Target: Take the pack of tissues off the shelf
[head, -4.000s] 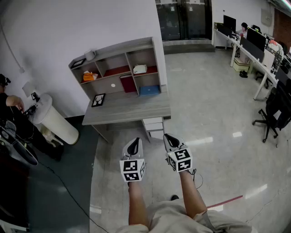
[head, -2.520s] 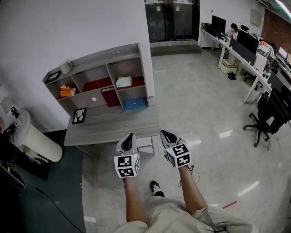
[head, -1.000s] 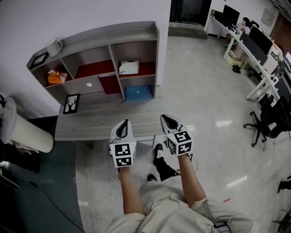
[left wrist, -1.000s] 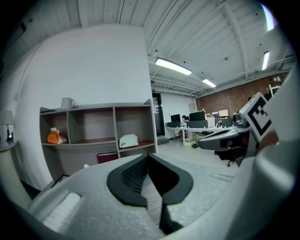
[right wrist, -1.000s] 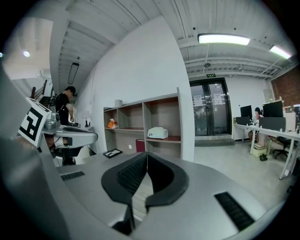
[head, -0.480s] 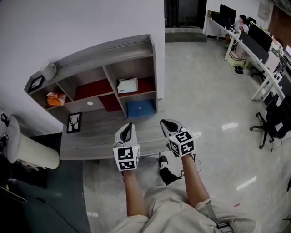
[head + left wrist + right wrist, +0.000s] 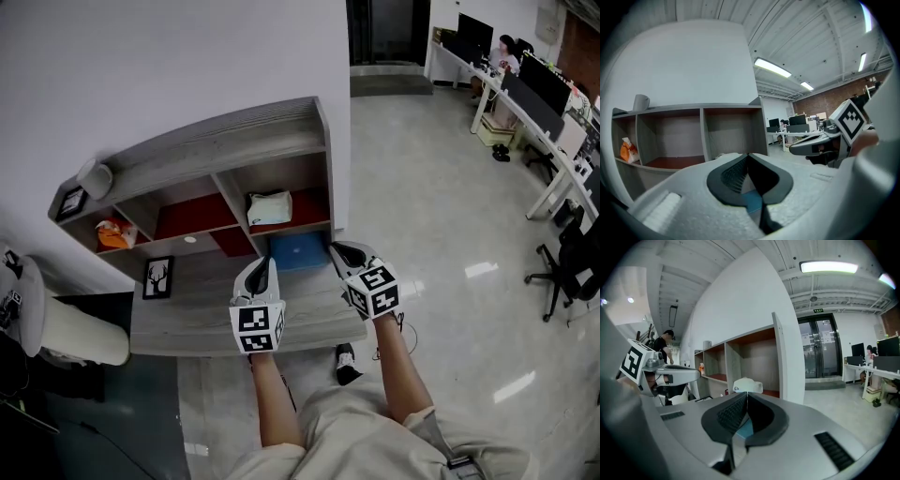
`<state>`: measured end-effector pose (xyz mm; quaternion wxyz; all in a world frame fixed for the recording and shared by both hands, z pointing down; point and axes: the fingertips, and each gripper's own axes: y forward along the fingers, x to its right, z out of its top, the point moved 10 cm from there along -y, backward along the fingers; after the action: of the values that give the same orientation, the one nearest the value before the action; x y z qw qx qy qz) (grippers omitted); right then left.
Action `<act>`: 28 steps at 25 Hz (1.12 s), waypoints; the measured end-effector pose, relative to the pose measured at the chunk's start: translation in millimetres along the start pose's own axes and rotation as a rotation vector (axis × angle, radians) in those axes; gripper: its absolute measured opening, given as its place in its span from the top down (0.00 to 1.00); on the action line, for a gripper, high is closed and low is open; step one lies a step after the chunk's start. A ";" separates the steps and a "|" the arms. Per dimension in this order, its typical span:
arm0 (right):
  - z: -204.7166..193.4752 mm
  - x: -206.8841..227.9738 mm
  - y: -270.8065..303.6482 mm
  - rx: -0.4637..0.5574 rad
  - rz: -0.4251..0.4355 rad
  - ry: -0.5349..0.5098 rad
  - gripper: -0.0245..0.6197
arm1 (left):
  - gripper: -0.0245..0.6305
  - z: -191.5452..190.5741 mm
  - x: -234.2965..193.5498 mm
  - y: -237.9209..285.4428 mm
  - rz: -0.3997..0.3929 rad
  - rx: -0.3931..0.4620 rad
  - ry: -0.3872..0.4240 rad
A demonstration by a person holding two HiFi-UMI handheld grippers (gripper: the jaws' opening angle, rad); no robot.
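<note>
The white pack of tissues (image 7: 269, 207) lies on the red shelf board in the right-hand compartment of the grey shelf unit (image 7: 225, 150) on the desk. In the right gripper view the pack (image 7: 747, 386) shows just above my jaws. My left gripper (image 7: 266, 265) and right gripper (image 7: 338, 250) are held side by side over the desk's front half, short of the shelf, and point at it. Both are shut with nothing in them. The left gripper (image 7: 748, 155) and the right gripper (image 7: 746, 393) each show their jaws pressed together.
A blue flat box (image 7: 300, 251) lies under the tissue shelf. An orange packet (image 7: 113, 234) sits in the left compartment and a deer picture (image 7: 157, 277) lies on the desk (image 7: 187, 323). A white bin (image 7: 66, 330) stands to the left. Office desks, chairs and a seated person are at the far right.
The view has closed in on the desk: the shelf is nearer and both grippers now hang over the desktop instead of the floor. Both stay shut.
</note>
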<state>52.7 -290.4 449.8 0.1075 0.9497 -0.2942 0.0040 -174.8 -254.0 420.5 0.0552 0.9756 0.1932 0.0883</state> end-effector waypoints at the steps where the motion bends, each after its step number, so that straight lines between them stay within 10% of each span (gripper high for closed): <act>1: 1.9 1.6 7.0 0.002 0.009 0.001 0.94 | 0.95 0.2 -3.0 4.6 0.004 -0.002 0.001; 28: -15.9 16.6 161.3 0.048 0.094 0.008 0.80 | 0.95 -37.1 -47.3 112.2 0.120 -0.122 -0.088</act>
<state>-23.0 -426.1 499.1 0.0857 0.9370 -0.3380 0.0198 -183.8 -372.7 465.6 0.1174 0.9832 0.1262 0.0603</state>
